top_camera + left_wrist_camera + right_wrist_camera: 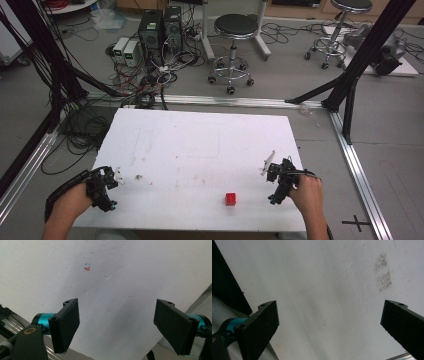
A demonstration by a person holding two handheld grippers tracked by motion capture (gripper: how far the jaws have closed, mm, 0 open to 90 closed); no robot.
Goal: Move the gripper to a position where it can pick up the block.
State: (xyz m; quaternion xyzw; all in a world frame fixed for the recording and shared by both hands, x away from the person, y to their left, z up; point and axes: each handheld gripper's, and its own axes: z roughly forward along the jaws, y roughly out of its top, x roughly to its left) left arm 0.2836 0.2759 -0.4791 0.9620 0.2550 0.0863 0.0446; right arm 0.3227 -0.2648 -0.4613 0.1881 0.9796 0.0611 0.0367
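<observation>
High view: white tabletop (200, 150), one red cube (230, 199) near front edge. Left claw (107, 186) wide, empty; right claw (276, 176) wide, empty.

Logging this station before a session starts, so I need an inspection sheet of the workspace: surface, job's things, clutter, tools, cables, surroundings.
Surface: white rectangular foam board, smudged and scuffed, with a small orange-and-blue mark.
Job's things: small red cube near the front edge, nearer the right tool, untouched.
Clutter: nothing seen on the board besides stains.
Tools: left tool at the board's left edge, jaws wide apart, empty; right tool at the right edge, jaws wide apart, empty.
Cables: black tangle on the floor beyond the board.
Surroundings: two black round stools, computer towers, black frame struts.
</observation>
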